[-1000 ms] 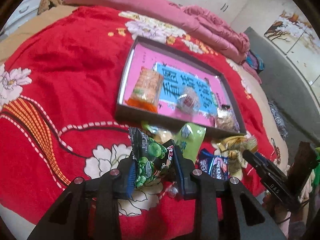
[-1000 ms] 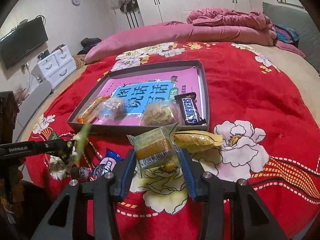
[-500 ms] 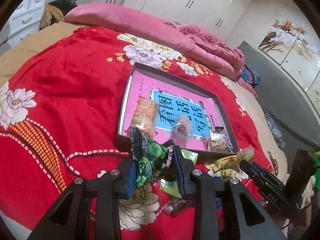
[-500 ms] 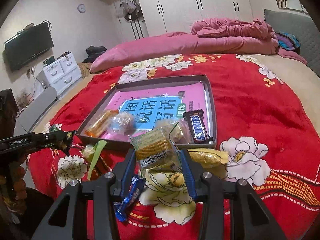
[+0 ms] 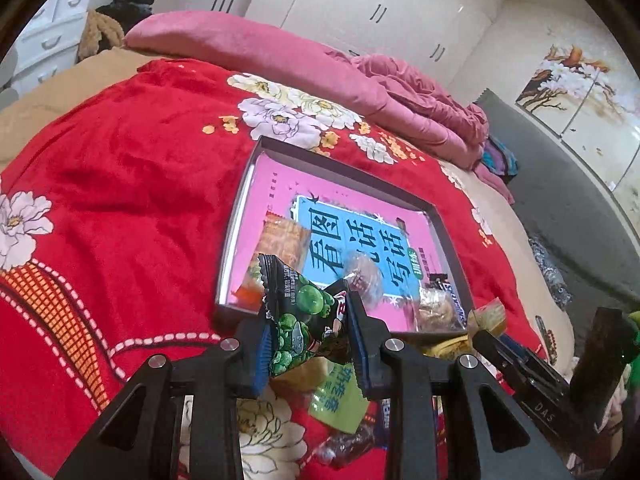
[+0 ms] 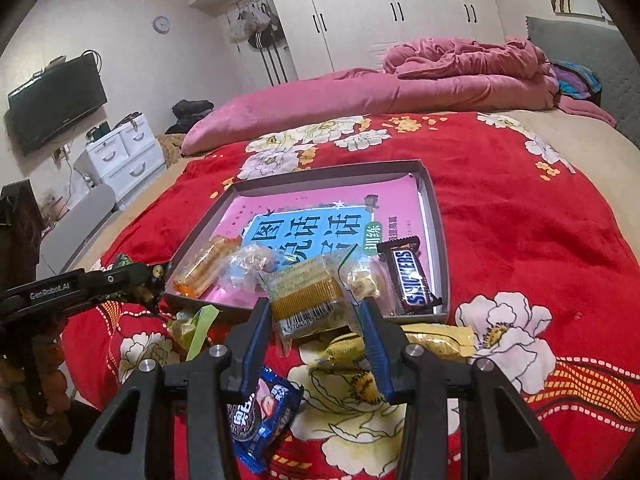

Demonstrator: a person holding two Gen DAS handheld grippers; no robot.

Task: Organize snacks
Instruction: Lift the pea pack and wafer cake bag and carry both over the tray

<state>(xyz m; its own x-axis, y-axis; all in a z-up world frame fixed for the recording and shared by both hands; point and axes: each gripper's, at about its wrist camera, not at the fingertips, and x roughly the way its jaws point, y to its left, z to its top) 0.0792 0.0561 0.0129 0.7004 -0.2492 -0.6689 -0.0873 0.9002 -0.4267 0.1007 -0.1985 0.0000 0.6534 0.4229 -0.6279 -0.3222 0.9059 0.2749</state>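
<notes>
While both packets hang clear of the red floral bedspread [image 6: 540, 240], this looks like the carry step of the tidy-up. Nearest the shallow grey cardboard tray [image 6: 434, 216], on its near side, the left hand-held gripper [image 5: 310, 334] has its blue pads clamped tight on a crinkly black packet printed with green peas [image 5: 302, 316], held upright just short of the tray's near wall. Beside it, the right hand-held gripper [image 6: 316, 320] is closed on a clear-wrapped yellow square cake with a barcode label [image 6: 308, 296], jaws a little wider to suit the fatter packet, also poised at the tray's near edge.

Below them, short of the tray, loose snacks wait on the bedspread: a blue foil biscuit packet [image 6: 260, 416], a flat gold foil sachet [image 6: 436, 338] and a lime-green wrapper [image 5: 338, 402].

Inside the tray, on a pink and blue printed book cover, lie an orange-ended cracker sleeve [image 6: 206, 266], a clear-wrapped round sweet [image 6: 248, 262] and a brown Snickers bar [image 6: 412, 276] against its right wall.

Beyond the tray lies a rolled pink quilt [image 6: 360, 88].

Next, I'd judge, each packet must travel forward over the near wall, find bare pink space between the cracker sleeve and the bar, then be let go low so nothing slides.
</notes>
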